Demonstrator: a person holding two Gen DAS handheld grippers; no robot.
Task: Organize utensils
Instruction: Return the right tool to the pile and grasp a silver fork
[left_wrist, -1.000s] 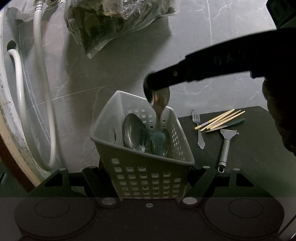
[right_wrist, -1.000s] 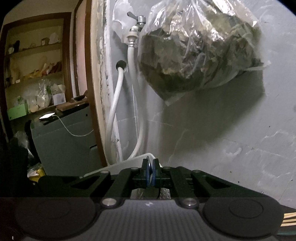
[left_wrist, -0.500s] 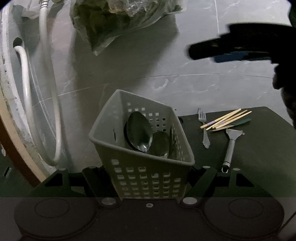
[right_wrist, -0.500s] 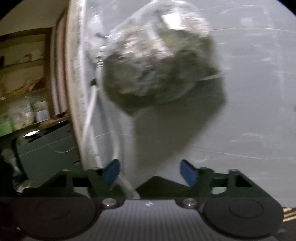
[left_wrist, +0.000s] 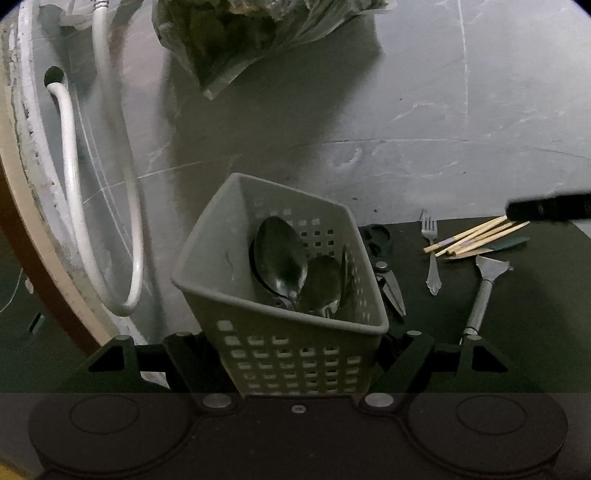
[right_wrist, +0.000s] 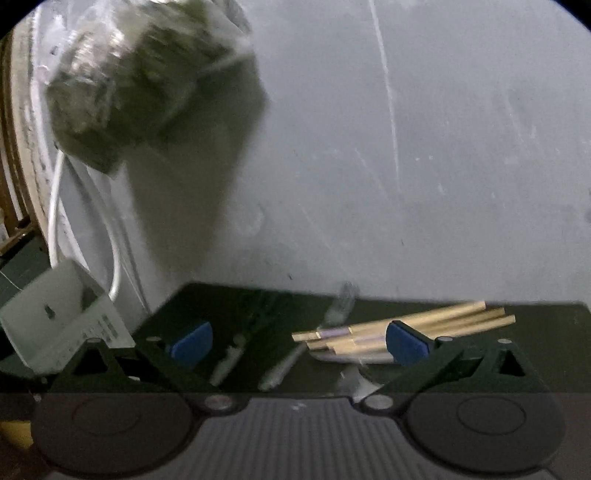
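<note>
Between your left gripper's (left_wrist: 299, 365) fingers sits the perforated grey utensil basket (left_wrist: 258, 229), gripped at its sides as the jaws ease apart, with spoons (left_wrist: 282, 258) standing inside. Your right gripper (right_wrist: 299, 343) is opening wide with nothing between its blue pads (right_wrist: 192, 341), above the dark mat (left_wrist: 517, 314) where chopsticks (right_wrist: 424, 319), fork (left_wrist: 432, 254), scissors (left_wrist: 388, 280) and peeler (left_wrist: 484, 291) lie.

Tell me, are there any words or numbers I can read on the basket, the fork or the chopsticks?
None.
Basket: plain grey plastic with holes, no label.
Fork: no readable marking.
Chopsticks: pale purple bands only, no letters.
Right wrist view: too blurred to read anything.
</note>
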